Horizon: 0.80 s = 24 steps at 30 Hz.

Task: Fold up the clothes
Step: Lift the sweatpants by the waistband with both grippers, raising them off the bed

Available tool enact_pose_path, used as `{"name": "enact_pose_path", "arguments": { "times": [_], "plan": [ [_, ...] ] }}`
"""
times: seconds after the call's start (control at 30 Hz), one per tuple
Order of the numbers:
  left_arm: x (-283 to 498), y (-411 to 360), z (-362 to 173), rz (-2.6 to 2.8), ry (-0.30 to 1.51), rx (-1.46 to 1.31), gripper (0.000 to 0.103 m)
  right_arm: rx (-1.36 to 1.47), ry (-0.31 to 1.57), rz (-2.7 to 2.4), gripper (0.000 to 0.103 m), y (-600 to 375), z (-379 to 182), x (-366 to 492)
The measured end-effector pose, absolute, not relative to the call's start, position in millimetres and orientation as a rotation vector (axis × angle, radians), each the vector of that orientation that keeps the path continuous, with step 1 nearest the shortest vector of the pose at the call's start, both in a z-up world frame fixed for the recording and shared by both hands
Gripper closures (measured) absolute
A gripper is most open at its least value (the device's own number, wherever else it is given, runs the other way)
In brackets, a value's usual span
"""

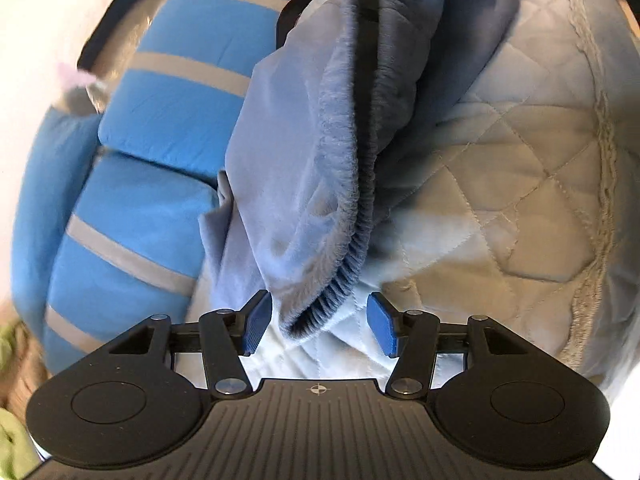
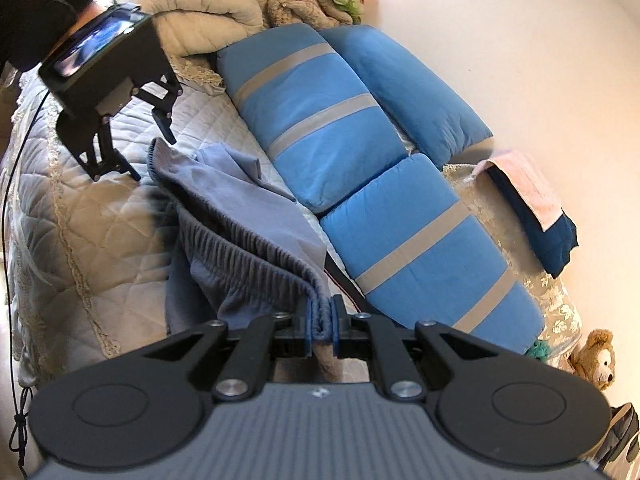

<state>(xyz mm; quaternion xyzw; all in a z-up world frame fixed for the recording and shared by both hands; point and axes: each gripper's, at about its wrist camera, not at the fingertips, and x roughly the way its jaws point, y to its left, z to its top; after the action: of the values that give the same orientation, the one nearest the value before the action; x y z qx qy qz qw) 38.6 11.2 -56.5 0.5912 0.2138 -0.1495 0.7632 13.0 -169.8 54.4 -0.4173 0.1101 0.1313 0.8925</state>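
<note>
Soft matt cloth shorts (image 1: 304, 184), ribbed waistband (image 2: 256, 248)

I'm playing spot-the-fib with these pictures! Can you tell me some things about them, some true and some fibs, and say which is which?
1. The right hand-held gripper pinches the waistband of the grey shorts. True.
2. The left hand-held gripper is clamped shut. False: its jaws stand open, the waistband's end between them.
3. The pillows are blue with grey stripes. True.
4. The teddy sits on the pillows. False: it is off beyond the bed's corner.
</note>
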Motion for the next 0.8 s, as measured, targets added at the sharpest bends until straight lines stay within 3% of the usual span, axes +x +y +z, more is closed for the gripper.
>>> {"name": "enact_pose_path", "arguments": {
  "times": [0.07,0.13,0.5,0.8],
  "plan": [
    [39,9,-60,-0.313,0.448,1.342,0.079,-0.848,0.235,0.264,0.093,-171,56,14],
    [41,8,-64,-0.276,0.454,1.391,0.09,-0.827,0.244,0.259,0.093,-173,58,15],
    [44,-21,19,-0.164,0.238,1.282,0.093,-0.671,0.322,0.19,0.093,-204,76,10],
    [77,-125,105,-0.19,-0.022,1.184,0.093,-0.437,0.394,0.031,0.093,-270,111,7]
  ]
}}
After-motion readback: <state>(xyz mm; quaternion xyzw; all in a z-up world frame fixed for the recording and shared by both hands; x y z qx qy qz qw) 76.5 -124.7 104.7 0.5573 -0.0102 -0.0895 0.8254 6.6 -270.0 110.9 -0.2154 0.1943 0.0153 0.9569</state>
